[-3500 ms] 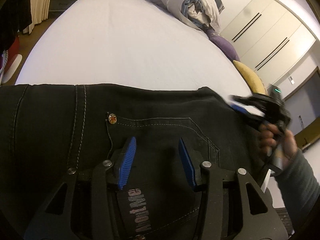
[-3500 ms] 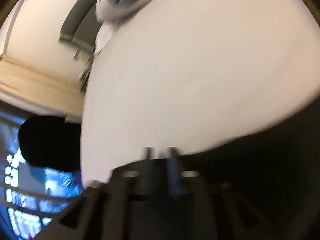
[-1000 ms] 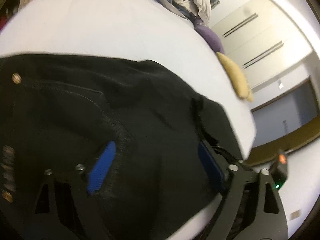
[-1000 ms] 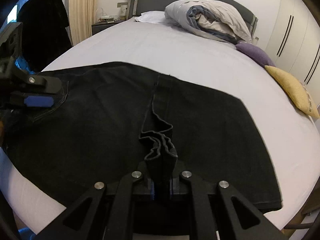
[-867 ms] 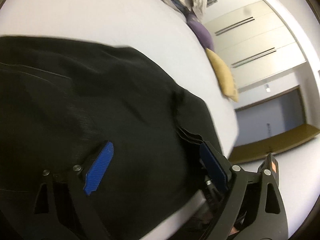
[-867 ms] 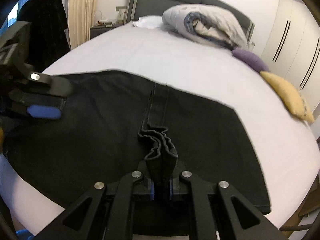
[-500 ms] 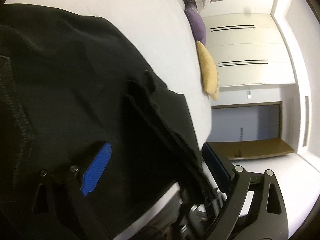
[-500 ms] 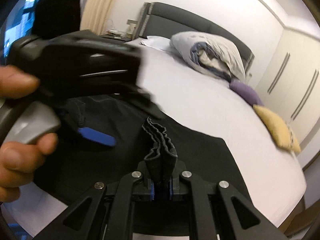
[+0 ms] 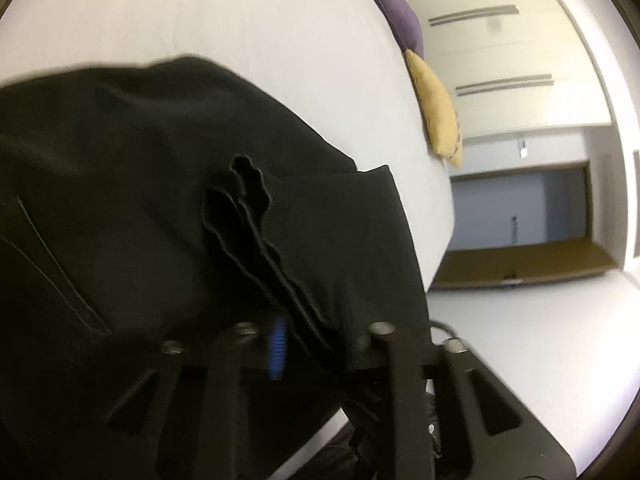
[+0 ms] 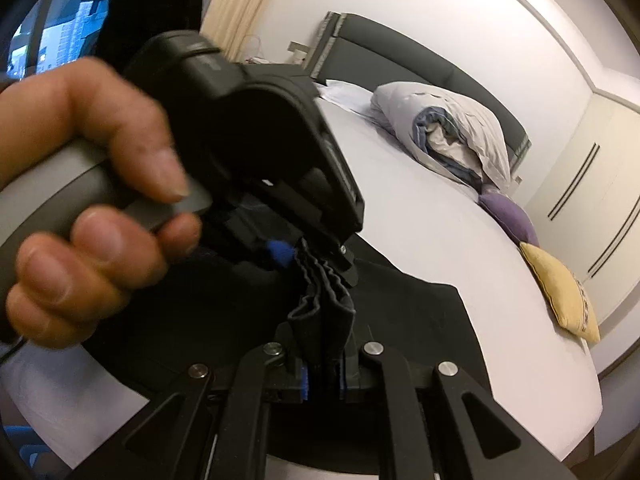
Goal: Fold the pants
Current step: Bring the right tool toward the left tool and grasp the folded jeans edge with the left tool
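Observation:
Black pants (image 9: 120, 208) lie across the near end of a white bed (image 9: 224, 20). My right gripper (image 10: 323, 376) is shut on a bunched ridge of the pants' fabric (image 10: 324, 312) and holds it up off the bed. My left gripper (image 9: 316, 336) has come in on the same ridge (image 9: 256, 232); its blue pad (image 9: 278, 344) sits against the fabric, and in the right wrist view the left gripper (image 10: 304, 256) with the hand holding it fills the left side, its jaws closed around the top of the ridge.
A rolled duvet (image 10: 448, 128), a purple cushion (image 10: 508, 216) and a yellow cushion (image 10: 560, 292) lie along the bed's far and right side. A grey headboard (image 10: 400, 64) and white wardrobe doors (image 10: 600, 200) stand behind. The bed's near edge drops off just below the pants.
My left gripper swung from the pocket area over to the ridge held by my right gripper and closed from wide open onto it. My right gripper kept its hold and lifted the ridge.

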`<action>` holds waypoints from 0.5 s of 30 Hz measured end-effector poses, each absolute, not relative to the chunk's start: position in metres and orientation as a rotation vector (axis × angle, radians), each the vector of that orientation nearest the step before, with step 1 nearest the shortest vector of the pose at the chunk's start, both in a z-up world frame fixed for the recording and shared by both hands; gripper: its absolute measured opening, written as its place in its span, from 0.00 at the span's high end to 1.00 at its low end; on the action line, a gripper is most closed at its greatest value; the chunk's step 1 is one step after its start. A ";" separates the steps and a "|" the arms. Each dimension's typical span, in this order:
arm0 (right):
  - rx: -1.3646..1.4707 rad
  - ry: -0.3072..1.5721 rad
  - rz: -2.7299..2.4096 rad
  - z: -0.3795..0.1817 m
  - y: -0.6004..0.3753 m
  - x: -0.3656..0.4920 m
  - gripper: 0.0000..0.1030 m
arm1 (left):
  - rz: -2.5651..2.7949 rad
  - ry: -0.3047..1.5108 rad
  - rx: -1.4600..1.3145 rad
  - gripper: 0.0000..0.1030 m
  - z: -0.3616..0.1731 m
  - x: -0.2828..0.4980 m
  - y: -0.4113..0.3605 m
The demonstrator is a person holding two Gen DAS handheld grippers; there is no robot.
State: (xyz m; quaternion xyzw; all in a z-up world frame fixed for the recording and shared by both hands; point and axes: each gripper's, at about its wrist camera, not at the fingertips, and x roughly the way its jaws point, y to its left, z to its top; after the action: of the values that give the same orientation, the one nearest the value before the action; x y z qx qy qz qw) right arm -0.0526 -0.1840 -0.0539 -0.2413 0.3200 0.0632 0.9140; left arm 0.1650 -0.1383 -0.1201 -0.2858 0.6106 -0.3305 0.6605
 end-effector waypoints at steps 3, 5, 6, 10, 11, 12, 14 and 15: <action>-0.516 0.653 0.147 -0.054 -0.176 -0.049 0.90 | -0.779 1.366 -0.530 0.93 -0.104 0.155 -0.129; -0.526 0.648 0.156 -0.054 -0.176 -0.044 0.90 | -0.793 1.356 -0.449 0.93 -0.096 0.158 -0.129; -0.530 0.651 0.163 -0.054 -0.174 -0.040 0.90 | -0.799 1.353 -0.410 0.93 -0.093 0.159 -0.127; -0.552 0.667 0.186 -0.062 -0.166 -0.029 0.90 | -0.799 1.347 -0.319 0.93 -0.088 0.164 -0.113; -0.558 0.674 0.194 -0.065 -0.164 -0.026 0.90 | -0.793 1.345 -0.301 0.93 -0.089 0.164 -0.109; -0.563 0.683 0.201 -0.067 -0.167 -0.021 0.90 | -0.785 1.347 -0.286 0.93 -0.089 0.162 -0.103; -0.572 0.705 0.217 -0.076 -0.165 -0.016 0.90 | -0.771 1.352 -0.274 0.93 -0.092 0.157 -0.088; -0.576 0.716 0.224 -0.079 -0.164 -0.013 0.90 | -0.762 1.360 -0.279 0.93 -0.098 0.157 -0.085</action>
State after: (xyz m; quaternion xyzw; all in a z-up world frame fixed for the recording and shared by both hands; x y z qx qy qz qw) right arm -0.0133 -0.1639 -0.0788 -0.2772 0.3447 0.1079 0.8903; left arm 0.1568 -0.0848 -0.0977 -0.1252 0.6112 -0.3425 0.7025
